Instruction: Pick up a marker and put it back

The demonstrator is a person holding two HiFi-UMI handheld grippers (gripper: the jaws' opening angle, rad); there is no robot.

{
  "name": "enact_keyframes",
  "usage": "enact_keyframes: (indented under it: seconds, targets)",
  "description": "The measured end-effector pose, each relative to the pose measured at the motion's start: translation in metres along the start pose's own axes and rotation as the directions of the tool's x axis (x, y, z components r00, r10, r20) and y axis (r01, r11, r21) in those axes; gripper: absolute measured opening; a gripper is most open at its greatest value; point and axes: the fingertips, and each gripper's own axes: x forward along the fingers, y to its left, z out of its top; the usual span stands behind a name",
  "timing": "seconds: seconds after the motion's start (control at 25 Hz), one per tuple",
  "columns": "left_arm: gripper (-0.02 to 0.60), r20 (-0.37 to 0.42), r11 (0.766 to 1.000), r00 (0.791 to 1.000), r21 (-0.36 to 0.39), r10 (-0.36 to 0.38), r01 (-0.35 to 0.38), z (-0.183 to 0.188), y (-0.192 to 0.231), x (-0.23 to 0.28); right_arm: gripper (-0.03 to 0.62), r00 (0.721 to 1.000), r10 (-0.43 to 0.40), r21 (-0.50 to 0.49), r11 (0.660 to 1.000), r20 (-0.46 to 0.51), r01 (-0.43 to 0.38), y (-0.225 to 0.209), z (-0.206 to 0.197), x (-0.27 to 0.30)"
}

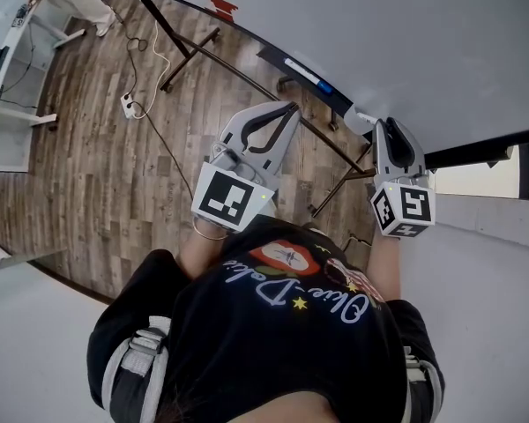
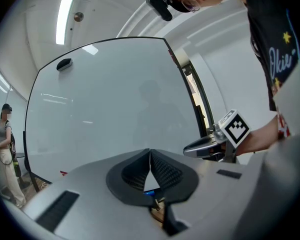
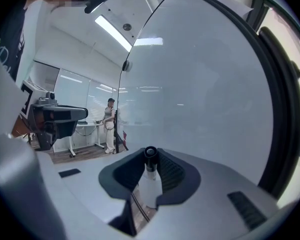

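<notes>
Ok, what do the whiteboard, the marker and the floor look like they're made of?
Whiteboard: smooth glossy white panel, probably coated steel or melamine; it mirrors the ceiling lights. Marker: likely plastic, black cap on a white barrel. Floor: wood-look planks, laminate or vinyl perhaps; grain and seams show.

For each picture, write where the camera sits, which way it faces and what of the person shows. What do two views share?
Head view: on the head, facing steeply down; shows black shirt, left gripper, right gripper, above a wooden floor.
Left gripper view: on the left gripper, facing the whiteboard along shut, empty jaws; forearm and shirt at right.
Right gripper view: on the right gripper, facing the whiteboard along jaws gripping a marker; shirt at left.
Shared: both gripper views show the whiteboard and each other's gripper.
</notes>
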Motion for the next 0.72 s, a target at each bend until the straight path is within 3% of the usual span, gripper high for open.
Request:
enact_keyframes:
  seconds: [0.72]
  targets:
    - [0.005, 0.008, 1.0, 1.0, -0.01, 0.024, -0.024, 0.001, 0.006, -0.008, 0.074, 0.997, -0.014, -0.061, 0.998, -0.078, 0.01, 0.004, -0.025, 0.011]
